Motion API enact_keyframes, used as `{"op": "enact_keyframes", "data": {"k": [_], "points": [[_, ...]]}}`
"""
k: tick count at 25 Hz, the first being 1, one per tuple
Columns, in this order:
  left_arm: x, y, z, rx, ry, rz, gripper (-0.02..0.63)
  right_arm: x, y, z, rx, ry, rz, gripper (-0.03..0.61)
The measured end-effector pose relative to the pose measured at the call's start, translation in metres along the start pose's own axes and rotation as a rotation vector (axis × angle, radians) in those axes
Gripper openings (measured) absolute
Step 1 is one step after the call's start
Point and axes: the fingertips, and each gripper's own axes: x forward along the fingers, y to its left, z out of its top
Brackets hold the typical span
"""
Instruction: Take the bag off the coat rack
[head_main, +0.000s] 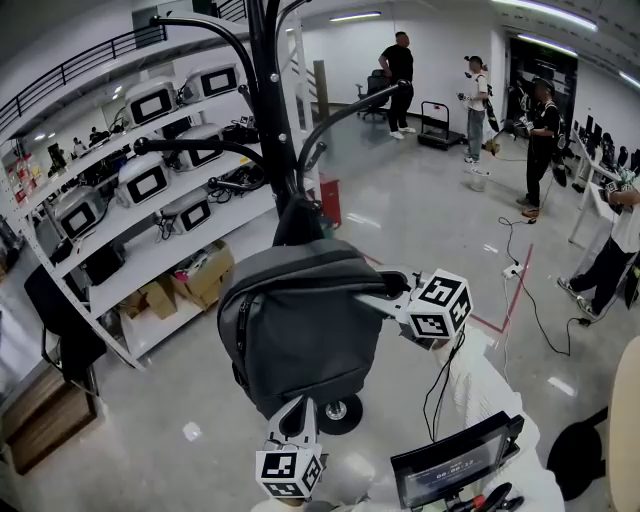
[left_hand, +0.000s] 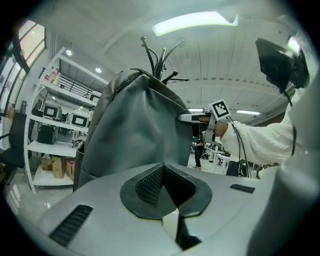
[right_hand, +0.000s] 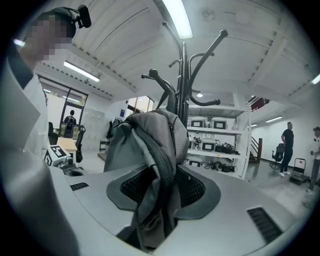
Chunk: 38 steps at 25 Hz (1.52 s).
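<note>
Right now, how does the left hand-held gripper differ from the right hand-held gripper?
The right hand-held gripper is closed on a fold of the bag; the left hand-held gripper has its jaws together with nothing between them. In the head view the right hand-held gripper is at the bag's upper side, while the left hand-held gripper is near its bottom. Both point at the bag.
</note>
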Motion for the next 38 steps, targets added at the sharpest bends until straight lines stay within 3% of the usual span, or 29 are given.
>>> {"op": "enact_keyframes", "data": {"k": [4,23,38], "points": [[-0.003,-0.002,0.001,0.001,-0.007,-0.016,0.002,0.0,0.01,0.003,0.019,0.001,-0.036,0.113],[-0.01,-0.02,0.064,0.049,-0.156,-0.083,0.002,-0.019,0.024,0.015,0.028,-0.035,-0.45,0.091],[-0.031,-0.017,0.063,0.047,-0.173,-0.062,0.002,-0.045,0.024,0.049,0.025,-0.199,-0.582,0.077]]}}
